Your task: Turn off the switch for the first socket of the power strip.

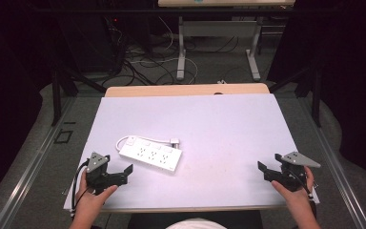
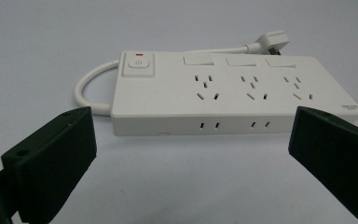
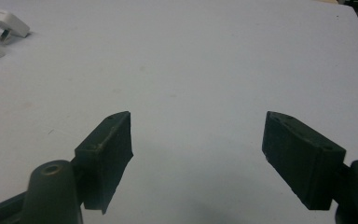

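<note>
A white power strip (image 1: 150, 157) with a switch, several sockets, a short looped cord (image 1: 121, 140) and a plug (image 1: 175, 141) lies flat on the white tabletop (image 1: 219, 119), left of centre. My left gripper (image 1: 124, 174) rests at the front left, open, its jaws aimed at the strip's near long side from a short way off. In the left gripper view the strip (image 2: 233, 93) lies just beyond the wide, empty gap of that gripper (image 2: 191, 135). My right gripper (image 1: 265, 172) sits at the front right, open and empty; in the right gripper view (image 3: 198, 140) it faces bare tabletop, with the plug (image 3: 7, 21) far off.
The white board lies on a wooden table whose far edge (image 1: 186, 89) shows beyond it. Behind it are floor cables (image 1: 143, 64) and the legs of another desk (image 1: 181, 52). Metal rails (image 1: 33, 162) and dark curtains flank both sides.
</note>
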`<action>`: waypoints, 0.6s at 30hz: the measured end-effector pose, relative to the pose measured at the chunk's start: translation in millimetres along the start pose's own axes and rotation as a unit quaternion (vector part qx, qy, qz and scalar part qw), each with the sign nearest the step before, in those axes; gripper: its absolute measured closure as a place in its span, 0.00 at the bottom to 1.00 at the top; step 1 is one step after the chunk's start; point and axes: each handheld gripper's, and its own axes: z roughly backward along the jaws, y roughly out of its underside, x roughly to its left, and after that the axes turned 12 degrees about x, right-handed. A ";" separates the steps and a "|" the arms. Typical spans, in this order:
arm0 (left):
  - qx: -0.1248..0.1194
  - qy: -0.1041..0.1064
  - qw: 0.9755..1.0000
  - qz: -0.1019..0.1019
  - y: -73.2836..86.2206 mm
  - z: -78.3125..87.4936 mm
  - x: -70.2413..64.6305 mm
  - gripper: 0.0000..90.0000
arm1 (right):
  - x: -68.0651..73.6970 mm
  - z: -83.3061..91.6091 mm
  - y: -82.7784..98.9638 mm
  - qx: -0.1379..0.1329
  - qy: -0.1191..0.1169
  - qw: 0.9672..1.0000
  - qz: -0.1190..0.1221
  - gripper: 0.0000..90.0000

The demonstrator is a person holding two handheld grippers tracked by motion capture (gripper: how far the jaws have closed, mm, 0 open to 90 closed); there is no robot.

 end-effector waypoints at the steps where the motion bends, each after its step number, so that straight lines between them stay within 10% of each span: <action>1: 0.000 -0.001 1.000 -0.001 0.1 0.5 0.3 0.01 | -0.1 0.2 -0.2 0.000 0.000 1.000 0.001 0.27; 18: -0.008 -0.010 1.000 0.002 -2.9 8.7 -1.9 0.18 | 5.7 -0.9 -1.7 0.003 -0.010 1.000 0.012 0.27</action>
